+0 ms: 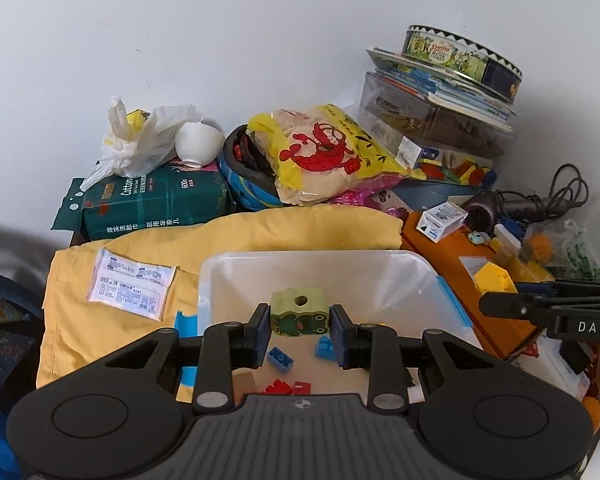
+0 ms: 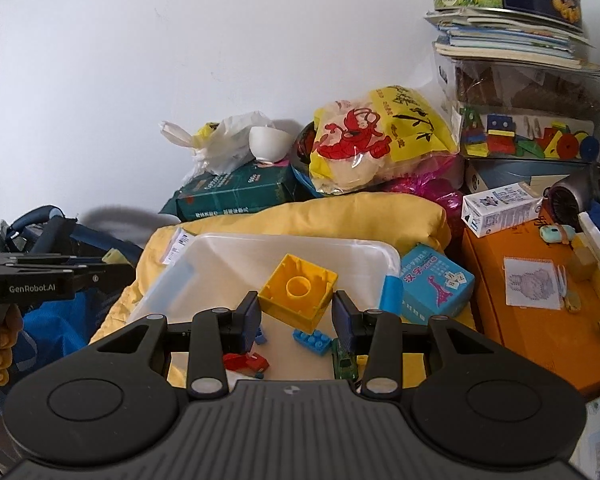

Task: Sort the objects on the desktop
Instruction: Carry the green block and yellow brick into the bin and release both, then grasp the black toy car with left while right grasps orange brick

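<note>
the left claw (image 1: 300,326) is clamped on a pale green wooden block (image 1: 299,312) with a frog painted on its front and a hole in its top; both pads press its sides, and it hangs above the open clear plastic bin (image 1: 236,276). the right claw (image 2: 296,316) grips a yellow hollow brick (image 2: 298,296), held tilted with its open underside and inner ring facing the camera, also over the bin. in the left wrist view the right claw comes in from the right edge with the yellow brick at its tip.

down on the bin floor lie small blue bricks (image 1: 279,357), red bricks (image 1: 286,387) and, in the right wrist view, a small green piece (image 2: 344,362).

the bin rests on a yellow cushion (image 1: 100,320), with a flat white packet (image 1: 132,284) lying on the cushion to the bin's left. just right of the bin sits a light blue card box (image 2: 434,284), then an orange box (image 2: 540,320) carrying a small white carton (image 2: 500,208).

behind the cushion are a dark green tissue pack (image 1: 152,204) with a white bowl (image 1: 198,144) tipped on it, a yellow bag printed with a red lobster (image 1: 328,152), and to the right a stack of books topped by a round tin (image 1: 460,56).
</note>
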